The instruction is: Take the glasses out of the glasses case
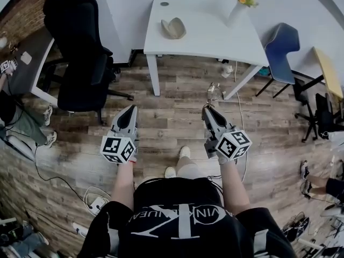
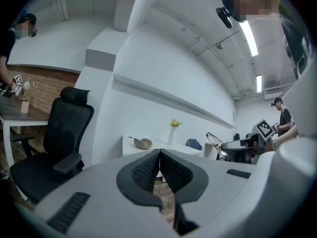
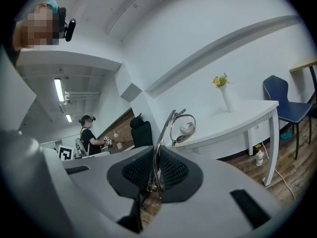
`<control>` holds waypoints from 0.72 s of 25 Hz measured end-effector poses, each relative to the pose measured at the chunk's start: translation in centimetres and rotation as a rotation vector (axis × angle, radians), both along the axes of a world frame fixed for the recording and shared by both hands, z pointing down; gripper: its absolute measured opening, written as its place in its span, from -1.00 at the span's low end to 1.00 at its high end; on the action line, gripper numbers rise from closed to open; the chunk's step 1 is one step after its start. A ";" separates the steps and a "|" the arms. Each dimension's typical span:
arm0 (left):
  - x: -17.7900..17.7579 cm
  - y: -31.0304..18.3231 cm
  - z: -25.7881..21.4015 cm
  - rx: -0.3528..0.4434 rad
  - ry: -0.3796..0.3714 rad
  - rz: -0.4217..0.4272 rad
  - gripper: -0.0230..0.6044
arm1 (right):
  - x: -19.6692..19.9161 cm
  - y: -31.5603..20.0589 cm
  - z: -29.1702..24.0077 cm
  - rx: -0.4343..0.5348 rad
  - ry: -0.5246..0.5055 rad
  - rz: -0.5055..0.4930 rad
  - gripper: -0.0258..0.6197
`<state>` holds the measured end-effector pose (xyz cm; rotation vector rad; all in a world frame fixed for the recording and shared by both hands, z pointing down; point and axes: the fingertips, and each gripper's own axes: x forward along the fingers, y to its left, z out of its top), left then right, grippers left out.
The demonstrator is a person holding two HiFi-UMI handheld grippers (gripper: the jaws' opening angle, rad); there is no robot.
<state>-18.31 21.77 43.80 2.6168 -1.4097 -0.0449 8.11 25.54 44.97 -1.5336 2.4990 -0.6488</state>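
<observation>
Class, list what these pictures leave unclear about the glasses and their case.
Right gripper view: the lower part of the glasses is hidden by the pads of the right gripper.
Head view: the glasses are too small to tell folded from open.
Head view: the glasses case on the table is too far to see inside.

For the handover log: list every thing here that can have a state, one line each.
left gripper: jaws together, nothing between them.
right gripper: jaws shut on the glasses.
glasses: out of the case, held above the floor, lenses pointing away from the jaws.
glasses case: open, lying on the white table.
vase: upright on the table, holding flowers.
</observation>
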 end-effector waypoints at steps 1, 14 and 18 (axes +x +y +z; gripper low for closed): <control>-0.2 -0.3 -0.1 0.003 0.000 -0.005 -0.88 | -0.2 -0.5 0.0 0.003 0.001 -0.006 -0.77; -0.7 -8.5 -0.1 0.007 -0.011 -0.079 -0.88 | -0.3 -10.9 -0.3 0.016 -0.006 -0.081 -0.77; 0.4 -12.0 -0.6 0.008 -0.020 -0.073 -0.88 | 0.0 -14.7 -0.2 0.005 -0.007 -0.103 -0.77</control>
